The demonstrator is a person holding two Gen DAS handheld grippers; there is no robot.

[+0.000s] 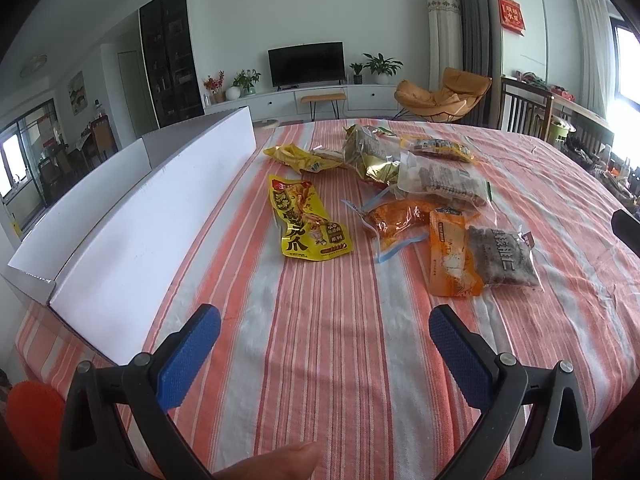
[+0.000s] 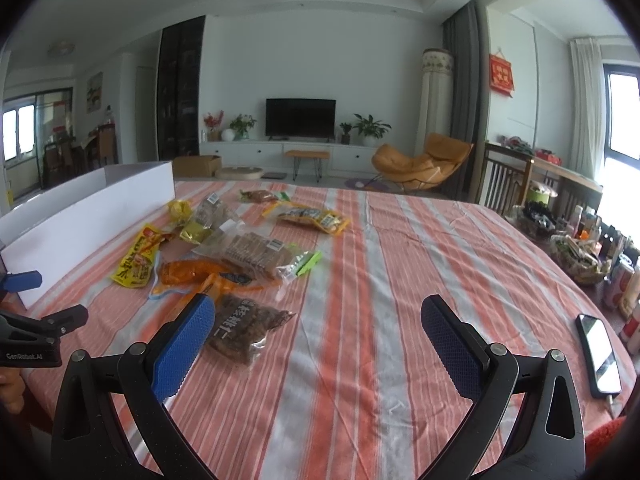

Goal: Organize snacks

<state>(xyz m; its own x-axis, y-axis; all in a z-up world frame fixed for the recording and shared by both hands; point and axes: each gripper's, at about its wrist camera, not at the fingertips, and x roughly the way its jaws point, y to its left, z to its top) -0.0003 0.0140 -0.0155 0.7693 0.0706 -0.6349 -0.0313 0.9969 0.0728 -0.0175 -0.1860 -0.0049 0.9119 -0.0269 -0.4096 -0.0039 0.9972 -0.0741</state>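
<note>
Snacks [image 1: 404,200] lie in a loose heap mid-bench [image 1: 320,340], just beside the empty white box [image 1: 152,216], likely where they belong. Left gripper [image 1: 324,344] and right gripper [image 2: 318,332] hover short of them, fingers spread wide and holding nothing.

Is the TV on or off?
Off. The TV screen is plain black in both views, with no picture showing.

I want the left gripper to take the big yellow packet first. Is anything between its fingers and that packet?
Nothing visible. The left gripper is open above bare striped tablecloth, and the yellow packet lies flat ahead, apart from the other snacks. The white box stands alongside to the left, off that line.
</note>
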